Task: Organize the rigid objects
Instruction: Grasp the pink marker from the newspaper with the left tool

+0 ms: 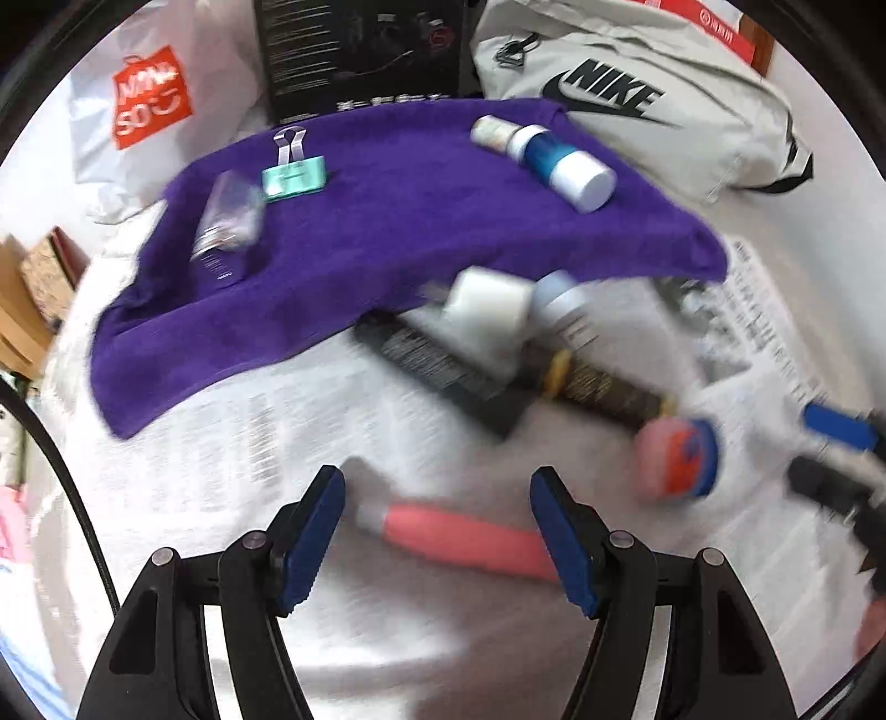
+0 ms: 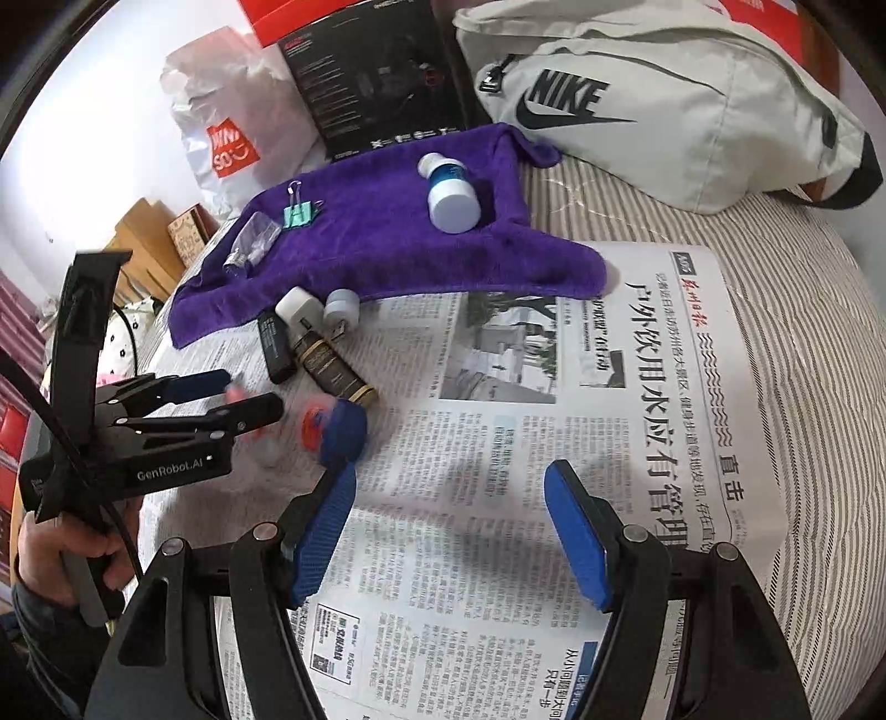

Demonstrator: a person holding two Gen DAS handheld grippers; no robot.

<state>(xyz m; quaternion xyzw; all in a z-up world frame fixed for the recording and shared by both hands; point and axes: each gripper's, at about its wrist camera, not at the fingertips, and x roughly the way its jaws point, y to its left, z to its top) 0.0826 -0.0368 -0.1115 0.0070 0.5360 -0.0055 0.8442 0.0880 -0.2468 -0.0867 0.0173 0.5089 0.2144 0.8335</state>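
A purple towel (image 1: 387, 221) (image 2: 376, 243) holds a blue-and-white bottle (image 1: 559, 160) (image 2: 449, 191), a teal binder clip (image 1: 292, 171) (image 2: 299, 213) and a clear small bottle (image 1: 227, 227) (image 2: 252, 249). On the newspaper (image 2: 554, 443) lie a white plug (image 1: 487, 310) (image 2: 296, 307), a black stick (image 1: 437, 365) (image 2: 276, 346), a dark tube (image 1: 603, 387) (image 2: 332, 371), a round orange-and-blue item (image 1: 678, 459) (image 2: 332, 429) and a pink tube (image 1: 465, 534). My left gripper (image 1: 437, 537) (image 2: 243, 399) is open around the pink tube. My right gripper (image 2: 451, 531) (image 1: 830, 443) is open and empty over the newspaper.
A grey Nike bag (image 2: 664, 105) (image 1: 637, 99), a black box (image 2: 382, 72) (image 1: 360, 50) and a white shopping bag (image 2: 232, 127) (image 1: 149, 105) stand behind the towel. Cardboard boxes (image 2: 149, 238) sit at the left. Striped bedding (image 2: 803, 360) lies to the right.
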